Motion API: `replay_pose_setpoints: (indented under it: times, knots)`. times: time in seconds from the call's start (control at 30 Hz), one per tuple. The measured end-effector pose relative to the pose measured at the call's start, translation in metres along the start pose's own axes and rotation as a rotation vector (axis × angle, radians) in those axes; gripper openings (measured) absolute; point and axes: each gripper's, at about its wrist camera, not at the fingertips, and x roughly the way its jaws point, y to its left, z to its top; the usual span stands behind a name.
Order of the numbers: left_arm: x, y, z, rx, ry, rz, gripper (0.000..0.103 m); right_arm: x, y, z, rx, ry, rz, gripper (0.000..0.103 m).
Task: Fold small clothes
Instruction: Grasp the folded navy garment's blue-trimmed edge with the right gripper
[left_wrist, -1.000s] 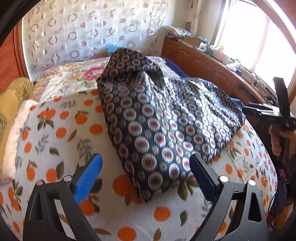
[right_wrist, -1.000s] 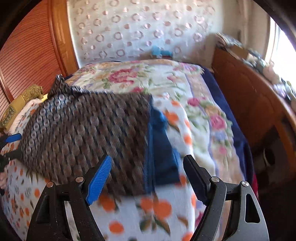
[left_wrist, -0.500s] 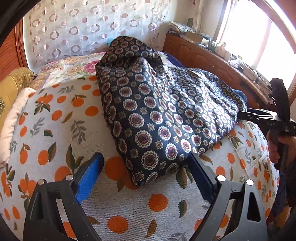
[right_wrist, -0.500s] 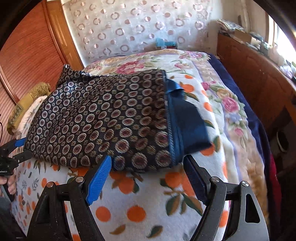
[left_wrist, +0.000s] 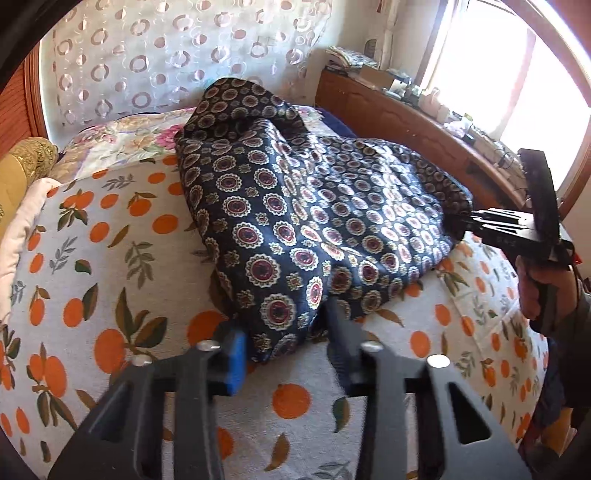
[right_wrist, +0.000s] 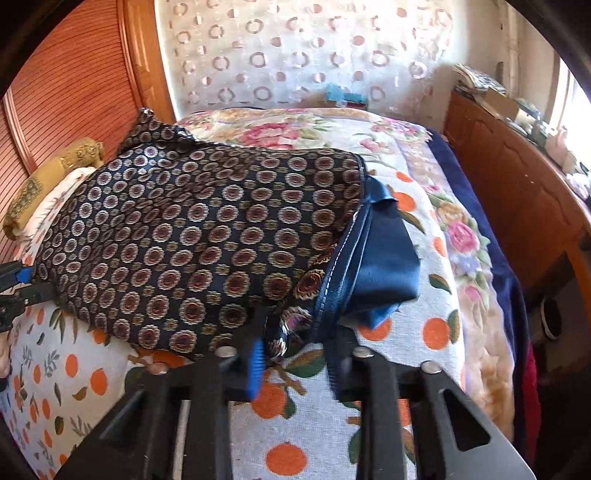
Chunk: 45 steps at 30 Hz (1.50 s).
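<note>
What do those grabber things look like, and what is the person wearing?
Each tool is black plastic. The left tool and the right tool each have two flat black arms with triangular cut-outs and silver rivets, one bright blue ribbed pad and one dark pad. The hand on the right tool's black grip comes out of a dark grey sleeve.
</note>
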Motion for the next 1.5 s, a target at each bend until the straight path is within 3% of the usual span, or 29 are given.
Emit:
replay_pose_setpoints:
  times: [0.07,0.2,0.47,0.67,1.13,1.43,1.5]
  knots:
    - [-0.001,0.0,0.001,-0.01,-0.009,-0.032,0.019,-0.002,0.0,-0.002,0.005,-0.004,0.013,0.01]
    - [-0.01,-0.002,0.006,-0.015,-0.039,-0.054,0.014,-0.014,-0.007,-0.005,0.048,-0.048,0.04,0.008]
    - [-0.063,-0.024,0.017,0.033,-0.156,-0.075,0.011,-0.072,-0.007,-0.007,0.046,-0.163,0.048,0.006]
    - [-0.099,-0.037,-0.005,0.057,-0.191,-0.093,0.011,-0.114,0.005,-0.035,0.02,-0.202,0.051,0.006]
    - [-0.153,-0.066,-0.108,0.073,-0.108,-0.089,0.011,-0.189,0.027,-0.159,0.015,-0.154,0.098,0.006]
    - [-0.154,-0.057,-0.139,0.024,-0.04,-0.112,0.017,-0.189,0.015,-0.185,0.063,-0.076,0.122,0.006]
    - [-0.157,-0.055,-0.142,0.011,-0.032,-0.096,0.026,-0.182,0.014,-0.184,0.072,-0.066,0.118,0.006]
